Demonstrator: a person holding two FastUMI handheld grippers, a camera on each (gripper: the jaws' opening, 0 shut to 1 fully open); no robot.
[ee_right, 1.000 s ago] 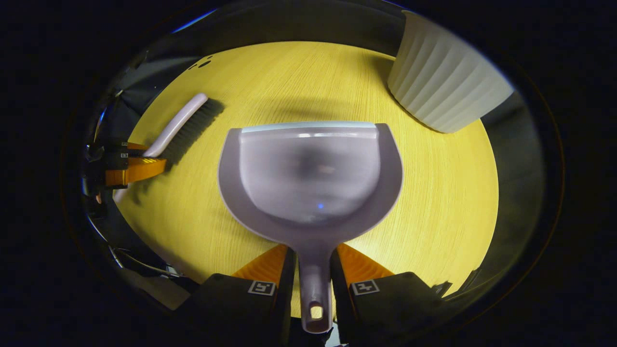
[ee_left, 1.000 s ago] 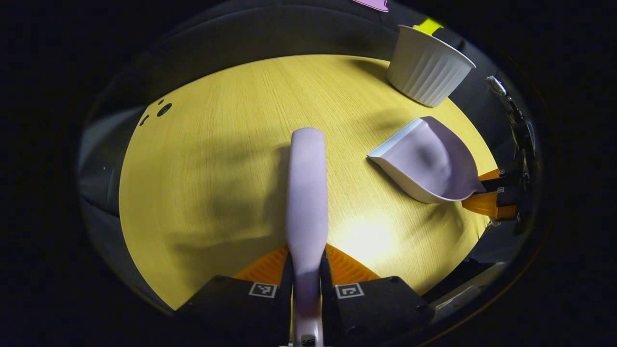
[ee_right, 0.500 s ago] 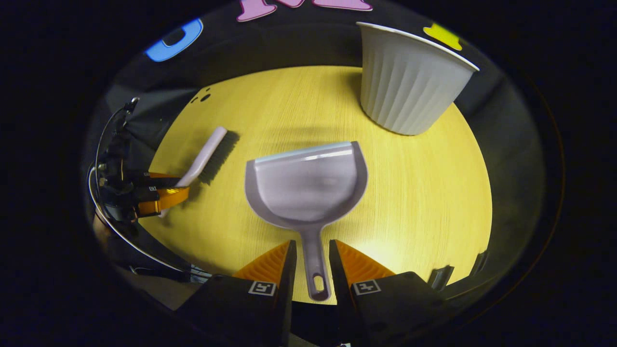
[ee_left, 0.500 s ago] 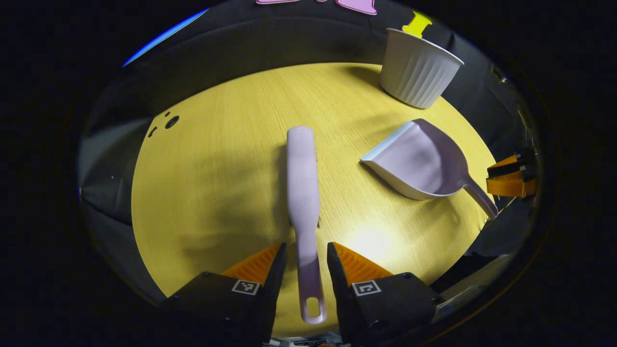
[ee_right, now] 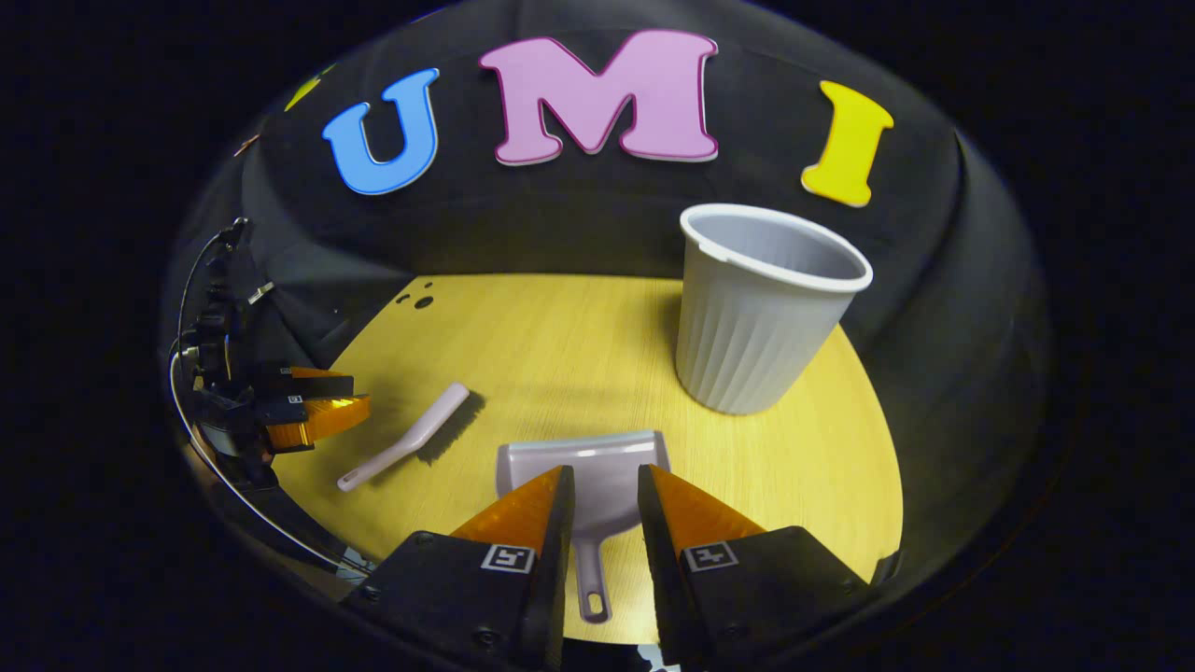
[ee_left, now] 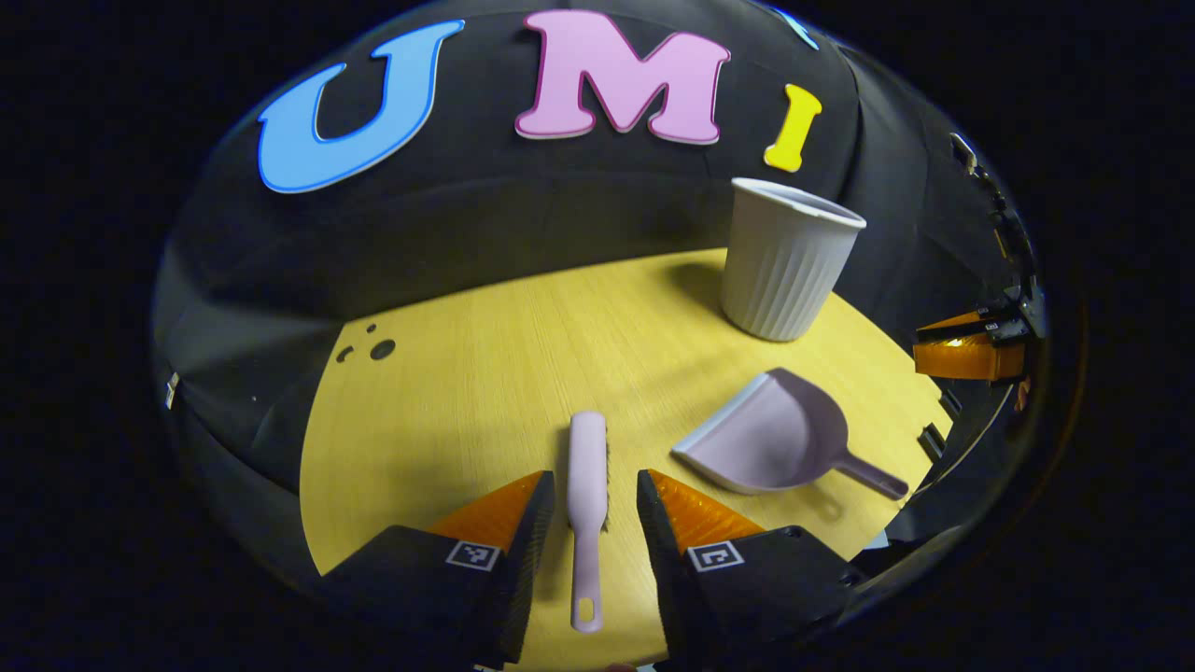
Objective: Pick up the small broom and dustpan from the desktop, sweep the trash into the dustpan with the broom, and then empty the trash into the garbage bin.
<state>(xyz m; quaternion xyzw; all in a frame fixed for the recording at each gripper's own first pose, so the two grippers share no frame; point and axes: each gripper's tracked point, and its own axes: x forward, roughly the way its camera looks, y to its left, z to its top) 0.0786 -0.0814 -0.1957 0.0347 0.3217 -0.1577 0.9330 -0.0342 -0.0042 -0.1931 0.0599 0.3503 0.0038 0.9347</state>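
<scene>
L gripper [ee_left: 590, 499]: jaws parted, nothing held. Broom [ee_left: 587, 485] lies flat on the desk [ee_left: 448, 392], seen in the gap between the fingers but below them, no contact; handle end w/ hang hole points back toward the tool, head points away. Dustpan [ee_left: 770, 439] just to the R of the broom, apart from it, mouth facing L-forward, handle trailing R. Bin [ee_left: 786, 257] upright, farther ahead and R, near the desk's far edge.

R gripper [ee_right: 599, 495]: jaws parted too, empty. Dustpan [ee_right: 597, 471] sits flat on the desk [ee_right: 822, 467] straight ahead-below, handle running back through the finger gap, not touched. Bin [ee_right: 756, 308] ahead-R, open top visible. Broom [ee_right: 406, 437] off to the L, apart from the dustpan; L gripper [ee_right: 313, 415] hangs just beyond its handle end, at the desk edge.
</scene>
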